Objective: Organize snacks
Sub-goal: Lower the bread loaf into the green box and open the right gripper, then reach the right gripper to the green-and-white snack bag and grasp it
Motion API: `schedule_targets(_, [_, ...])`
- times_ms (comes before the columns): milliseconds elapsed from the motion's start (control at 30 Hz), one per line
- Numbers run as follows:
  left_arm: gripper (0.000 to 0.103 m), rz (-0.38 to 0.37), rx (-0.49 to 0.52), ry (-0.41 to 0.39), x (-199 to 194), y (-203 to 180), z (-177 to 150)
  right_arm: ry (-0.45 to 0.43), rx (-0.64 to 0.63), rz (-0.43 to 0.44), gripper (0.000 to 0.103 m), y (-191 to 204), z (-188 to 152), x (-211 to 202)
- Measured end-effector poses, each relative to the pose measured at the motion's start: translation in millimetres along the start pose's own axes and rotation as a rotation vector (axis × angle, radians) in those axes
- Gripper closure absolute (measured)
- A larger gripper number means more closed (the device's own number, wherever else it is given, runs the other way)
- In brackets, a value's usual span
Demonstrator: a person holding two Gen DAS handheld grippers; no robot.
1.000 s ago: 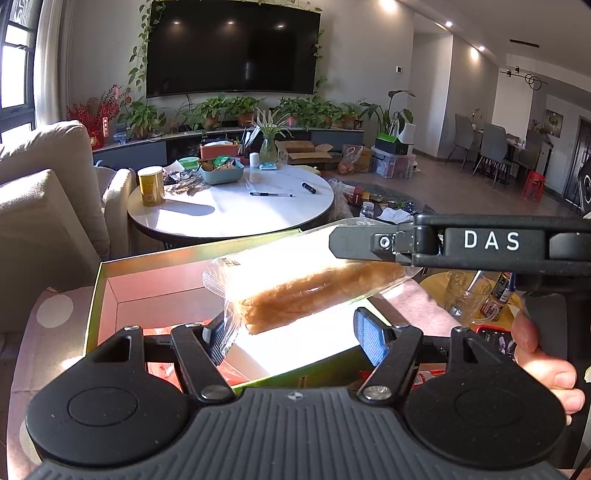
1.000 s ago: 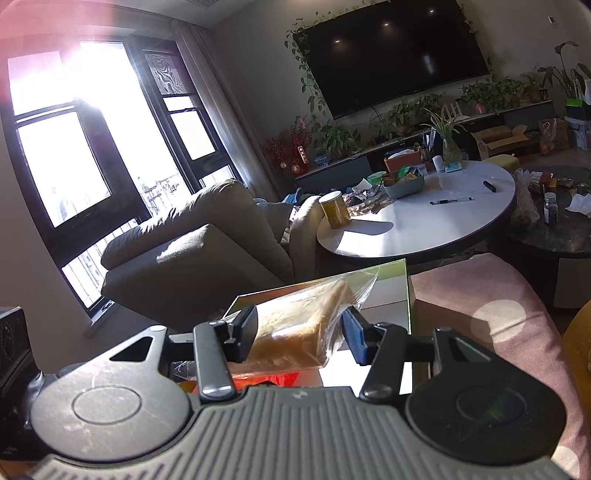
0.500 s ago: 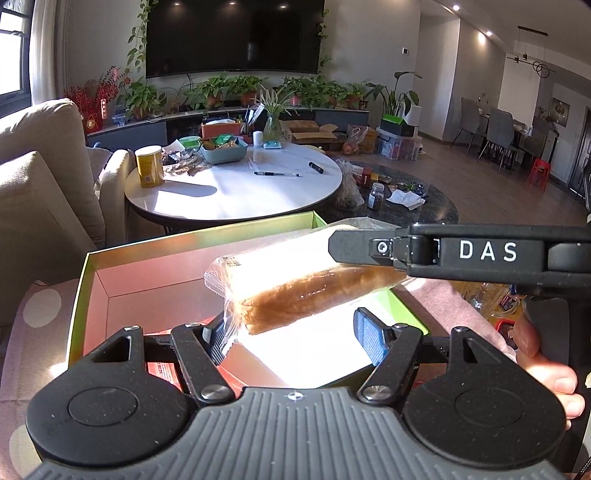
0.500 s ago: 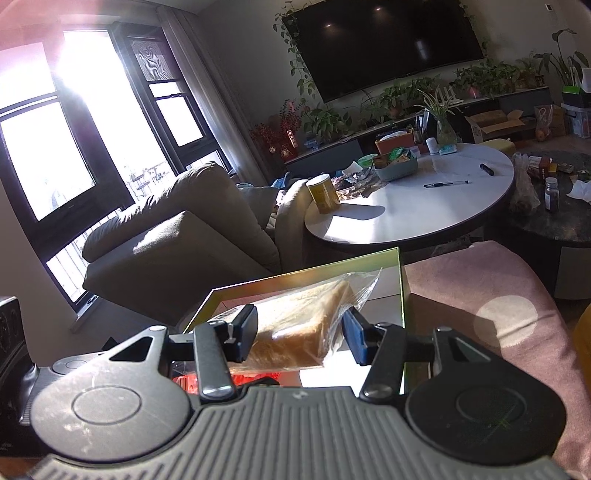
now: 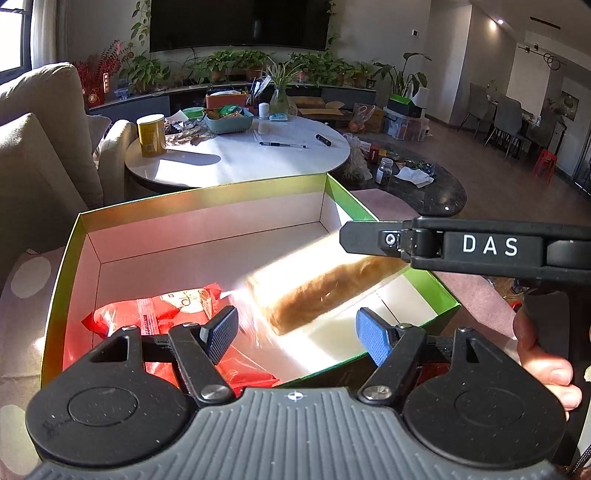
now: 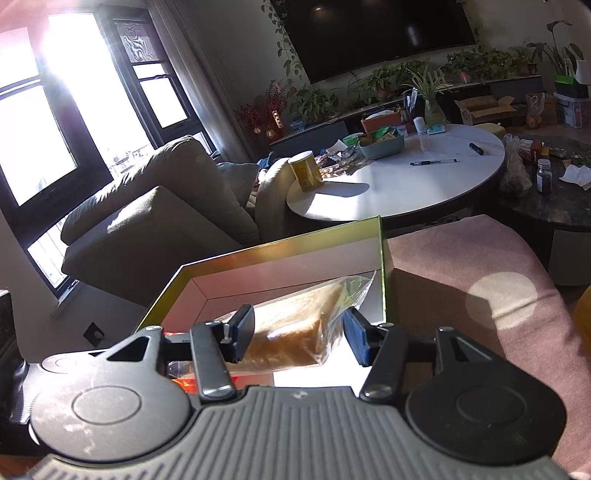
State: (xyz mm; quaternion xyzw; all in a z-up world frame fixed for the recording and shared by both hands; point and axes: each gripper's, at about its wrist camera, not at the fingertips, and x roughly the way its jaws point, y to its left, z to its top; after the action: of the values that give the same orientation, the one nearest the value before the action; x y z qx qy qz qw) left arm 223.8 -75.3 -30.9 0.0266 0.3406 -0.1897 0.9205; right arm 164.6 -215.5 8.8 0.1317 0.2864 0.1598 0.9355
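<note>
Red packet point(image 5: 173, 314) (left view only), sofa point(image 6: 155, 206) right view

On the round white table point(image 5: 236, 162): a yellow canister point(image 5: 151, 134), a teal basket point(image 5: 229, 123), a black pen point(image 5: 282, 144).

It was a home living room. A large wall-mounted television point(image 5: 236, 22) hung above a low cabinet lined with potted plants point(image 5: 236, 62), a beige sofa point(image 6: 155, 206) sat by tall windows point(image 6: 66, 110), and a round white coffee table point(image 5: 240, 158) held a yellow canister point(image 5: 151, 134), pens and a basket of snacks point(image 5: 229, 120). Dining chairs point(image 5: 509, 118) stood in the far corner.
</note>
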Motion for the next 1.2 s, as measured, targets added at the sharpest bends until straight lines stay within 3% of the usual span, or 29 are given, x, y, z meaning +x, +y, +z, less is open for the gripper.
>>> schedule_targets(100, [0.027, 0.015, 0.013, -0.021, -8, -2, 0, -0.004, 0.006, -0.019, 0.043, -3, 1, -3])
schedule_targets(767, [0.021, 0.060, -0.026, -0.083, -43, 5, -9, -0.032, -0.062, 0.028, 0.043, 17, 0, -35])
schedule_targets(1200, [0.018, 0.117, -0.108, -0.152, -98, 29, -28, -0.017, -0.094, 0.032, 0.041, 37, -9, -59])
